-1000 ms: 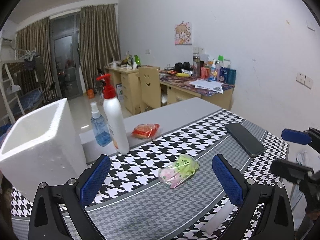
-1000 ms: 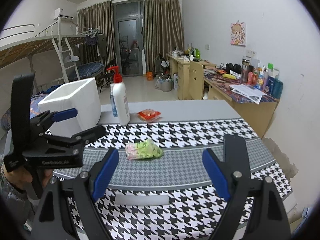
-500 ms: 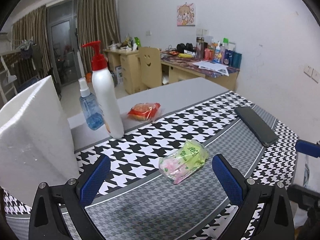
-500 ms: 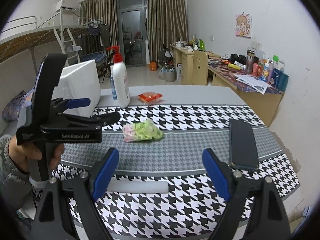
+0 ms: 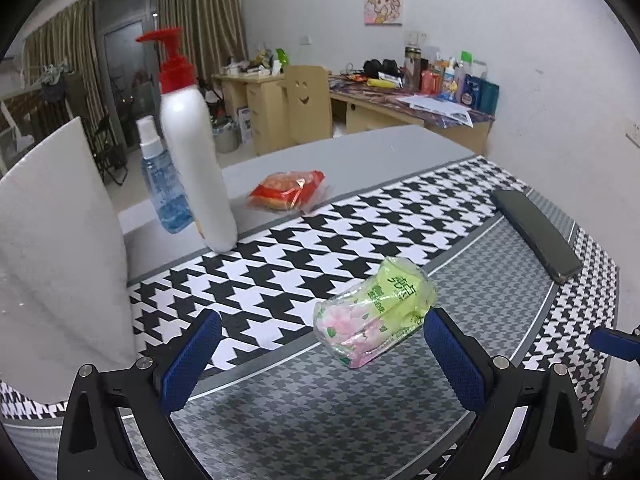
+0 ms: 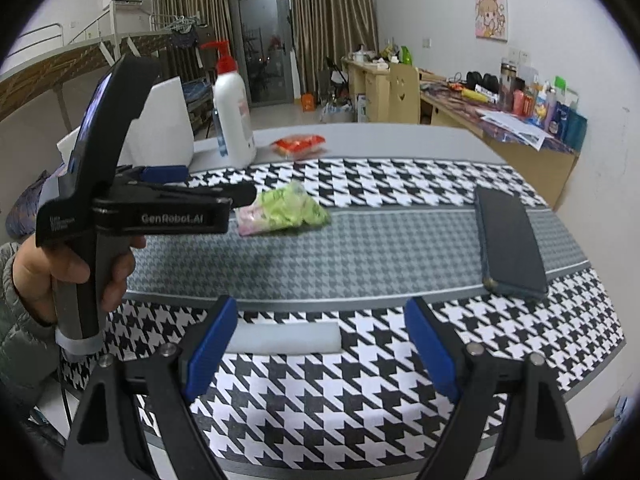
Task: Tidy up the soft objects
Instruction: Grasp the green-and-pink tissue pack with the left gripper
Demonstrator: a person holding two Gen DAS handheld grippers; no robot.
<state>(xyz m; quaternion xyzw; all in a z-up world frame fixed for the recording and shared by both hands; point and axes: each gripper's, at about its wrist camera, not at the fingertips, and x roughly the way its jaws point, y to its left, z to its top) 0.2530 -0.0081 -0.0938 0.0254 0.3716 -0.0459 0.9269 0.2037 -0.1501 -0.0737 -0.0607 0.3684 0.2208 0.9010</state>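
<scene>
Left to right: a person's hand (image 6: pixel 76 276) gripped the handle of the left gripper (image 5: pixel 320 354), tilted downward, fingers spread wide with nothing between them. The green-and-pink soft packet (image 5: pixel 374 314) lay on the houndstooth table (image 5: pixel 320 420) just ahead, near the right finger. The right gripper (image 6: pixel 320 344) hovered lower right, fingers likewise spread and empty.

We see a room lit evenly from overhead, dim and cool in tone, with no hard glare. Both views bow strongly, straight lines curving toward black rounded corners. In the left wrist view the pump bottle (image 5: pixel 192 152) at upper left is smeared by motion. Soft shadows sit under the green packet (image 6: pixel 286 210) at centre of the right wrist view. The far desk at upper right is grainy.
</scene>
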